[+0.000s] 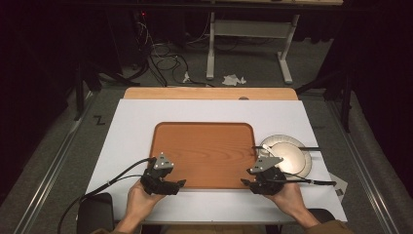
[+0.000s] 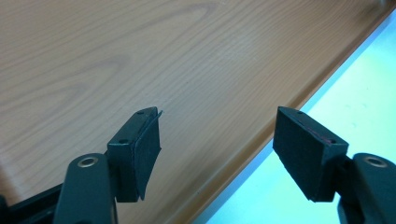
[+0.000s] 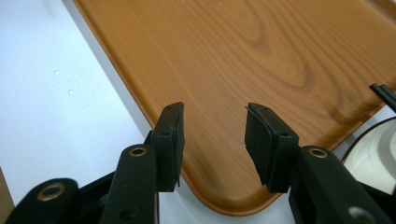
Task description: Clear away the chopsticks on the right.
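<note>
A brown wooden tray [image 1: 204, 153] lies empty in the middle of the white table top [image 1: 214, 109]. My left gripper [image 1: 170, 185] hangs at the tray's front left corner, and my right gripper [image 1: 253, 184] at its front right corner. In the left gripper view the left gripper [image 2: 217, 126] stands open, one jaw over the tray [image 2: 140, 56] and the other over the white surface, the tray's rim between them. In the right gripper view the right gripper [image 3: 215, 116] is open just above the tray's rounded corner [image 3: 243, 70]. Neither one holds anything.
Stacked pale plates [image 1: 285, 156] sit right of the tray, with black chopsticks [image 1: 287, 147] across them and another dark pair [image 1: 316, 182] nearer the front. The plate rim [image 3: 373, 149] and chopstick tips [image 3: 385, 93] are close to my right gripper. A wooden strip [image 1: 209, 93] borders the far edge.
</note>
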### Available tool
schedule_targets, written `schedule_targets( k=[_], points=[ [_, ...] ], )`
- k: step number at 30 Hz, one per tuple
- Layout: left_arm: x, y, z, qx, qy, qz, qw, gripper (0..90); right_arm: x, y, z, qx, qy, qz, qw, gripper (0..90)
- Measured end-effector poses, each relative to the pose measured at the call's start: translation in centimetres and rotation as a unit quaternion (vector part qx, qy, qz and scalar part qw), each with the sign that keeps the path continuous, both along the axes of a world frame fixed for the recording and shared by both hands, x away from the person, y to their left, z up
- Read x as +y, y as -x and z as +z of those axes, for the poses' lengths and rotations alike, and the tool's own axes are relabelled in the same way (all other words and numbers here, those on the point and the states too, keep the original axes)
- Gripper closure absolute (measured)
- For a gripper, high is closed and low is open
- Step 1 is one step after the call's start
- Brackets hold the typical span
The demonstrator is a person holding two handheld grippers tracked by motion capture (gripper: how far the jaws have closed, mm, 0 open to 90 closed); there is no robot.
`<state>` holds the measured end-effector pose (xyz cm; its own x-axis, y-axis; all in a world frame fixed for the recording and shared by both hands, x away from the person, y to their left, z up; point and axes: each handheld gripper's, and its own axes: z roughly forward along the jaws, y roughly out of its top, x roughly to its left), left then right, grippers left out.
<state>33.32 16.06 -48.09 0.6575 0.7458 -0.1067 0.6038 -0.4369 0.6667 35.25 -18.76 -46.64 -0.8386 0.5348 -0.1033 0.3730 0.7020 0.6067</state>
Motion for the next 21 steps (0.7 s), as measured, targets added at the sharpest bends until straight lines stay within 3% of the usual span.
schedule_targets(
  k=[6, 21],
  points=[
    [-0.02, -0.08, -0.02, 0.0, 0.002, 0.002, 1.0, 31.9, -0.01, -0.13, -0.08, -0.001, 0.008, 0.006, 0.9999, 55.7],
    [-0.03, -0.04, -0.04, 0.002, 0.0, -0.001, 1.0, 31.9, -0.16, -0.01, 0.38, 0.002, -0.006, -0.001, 1.0, 54.0]
  ],
)
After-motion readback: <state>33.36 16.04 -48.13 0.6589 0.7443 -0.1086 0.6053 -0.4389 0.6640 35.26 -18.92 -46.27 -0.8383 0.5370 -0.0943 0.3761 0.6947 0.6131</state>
